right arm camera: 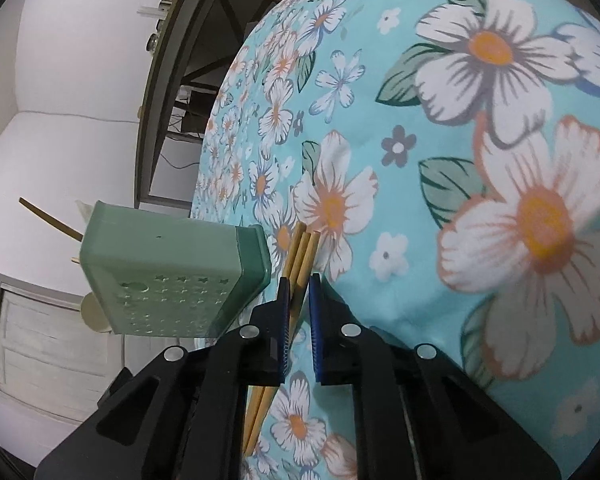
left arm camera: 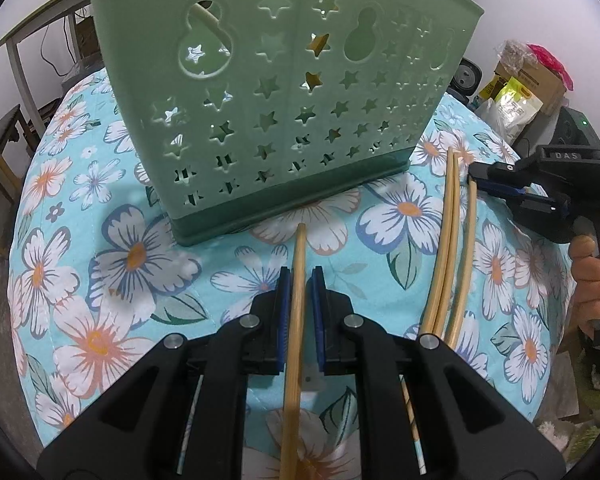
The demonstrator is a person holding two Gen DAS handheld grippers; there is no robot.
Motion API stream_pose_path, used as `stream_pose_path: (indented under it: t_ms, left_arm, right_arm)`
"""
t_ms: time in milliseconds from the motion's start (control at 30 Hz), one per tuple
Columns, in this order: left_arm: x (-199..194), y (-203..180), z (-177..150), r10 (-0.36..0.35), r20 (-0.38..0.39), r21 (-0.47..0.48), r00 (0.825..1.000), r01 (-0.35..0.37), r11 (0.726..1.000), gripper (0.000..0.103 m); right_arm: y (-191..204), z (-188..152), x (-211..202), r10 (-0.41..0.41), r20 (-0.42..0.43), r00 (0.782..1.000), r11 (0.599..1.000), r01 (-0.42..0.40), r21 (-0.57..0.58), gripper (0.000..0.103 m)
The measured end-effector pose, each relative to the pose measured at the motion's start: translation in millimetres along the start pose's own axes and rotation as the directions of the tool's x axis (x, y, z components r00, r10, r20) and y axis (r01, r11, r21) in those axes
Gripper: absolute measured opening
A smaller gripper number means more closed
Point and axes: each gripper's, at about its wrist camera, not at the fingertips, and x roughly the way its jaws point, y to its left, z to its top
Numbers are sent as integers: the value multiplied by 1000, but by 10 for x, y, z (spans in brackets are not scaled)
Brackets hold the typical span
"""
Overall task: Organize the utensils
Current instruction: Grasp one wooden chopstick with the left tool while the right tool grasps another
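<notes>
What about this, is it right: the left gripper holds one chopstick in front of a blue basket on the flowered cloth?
Not quite. The basket is green, not blue, as the left wrist view shows. The rest stands: the left gripper holds one chopstick in front of the basket on the flowered cloth.

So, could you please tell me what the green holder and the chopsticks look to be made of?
Green holder: apparently moulded plastic with a matte finish, judging by its clean star cutouts and smooth walls. Chopsticks: probably bamboo or light wood, being pale tan, slender and unpainted.
</notes>
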Motion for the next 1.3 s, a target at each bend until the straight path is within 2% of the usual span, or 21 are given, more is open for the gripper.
stream_pose_path:
  t_ms: [367,1000,1233,1300]
  left_arm:
    - [-29,49,-10,-22,1,-13,1000,22,1000,10]
    - [57,5,129,0,-18,-2,1000,0,1000,10]
    - [91,-49,143,23,-11,1,1000,-23,1000,10]
    - [88,-55,154,30,-10,3,999,-30,1000,7]
  right_arm:
    - [-225,-162,-349,-4,19,1000,998,3,60,10]
    - [-215,-38,-166,-11,8,1000,994,10,105,11]
    - [-171,-34,-120,-21,28,999,996,19,82,10]
    - [-135,-28,-104,-22,31,999,997,19,70,10]
